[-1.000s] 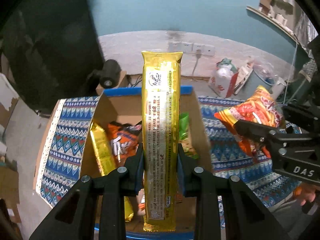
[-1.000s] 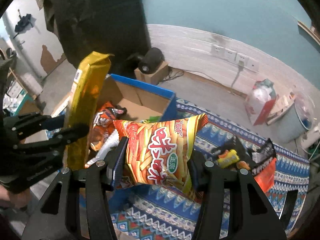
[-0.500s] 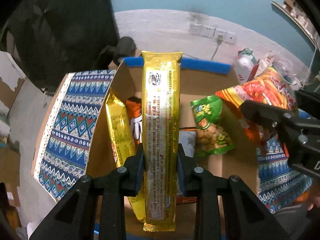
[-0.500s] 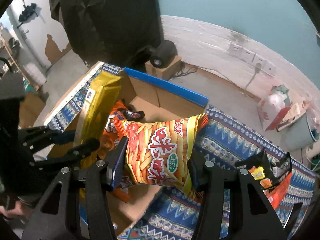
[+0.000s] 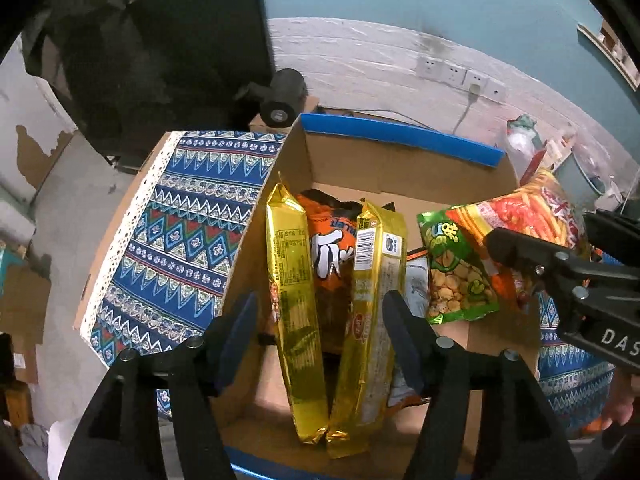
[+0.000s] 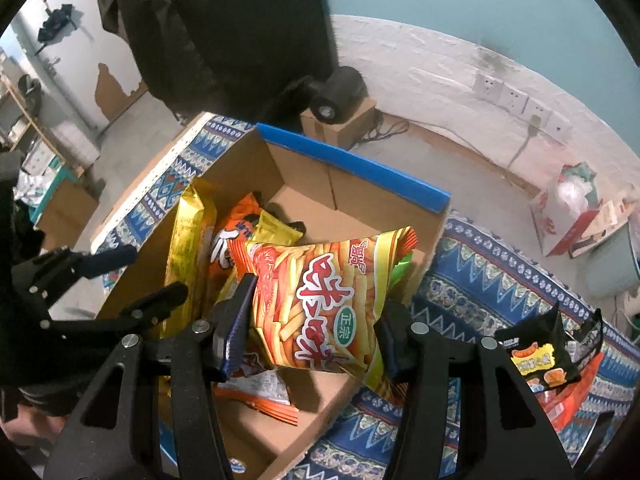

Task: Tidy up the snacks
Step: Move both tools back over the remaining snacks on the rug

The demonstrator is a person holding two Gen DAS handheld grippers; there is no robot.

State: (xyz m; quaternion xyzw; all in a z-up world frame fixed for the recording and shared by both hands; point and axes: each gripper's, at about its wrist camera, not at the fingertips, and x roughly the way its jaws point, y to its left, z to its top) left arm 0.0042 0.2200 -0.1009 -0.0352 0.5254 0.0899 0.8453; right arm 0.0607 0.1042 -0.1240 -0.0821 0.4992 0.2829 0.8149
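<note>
With the left hand-held gripper (image 5: pixel 320 336) released, the right hand-held gripper (image 6: pixel 310 328) grasping the fries bag (image 6: pixel 320 300) over the box (image 6: pixel 352 164) could crush it.

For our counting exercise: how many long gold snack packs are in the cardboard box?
2. One gold pack stands along the box's left wall; the other gold pack leans beside it, between the open left claw fingers. More may lie hidden underneath.

A teal wall (image 5: pixel 460 4) is running above a whitewashed brick base (image 6: pixel 440 68) carrying white sockets (image 5: pixel 460 74). A dark curtain (image 6: pixel 224 20) is hanging at left, and plaster is peeling off the side wall (image 6: pixel 108 92) over grey floor (image 5: pixel 76 208).
</note>
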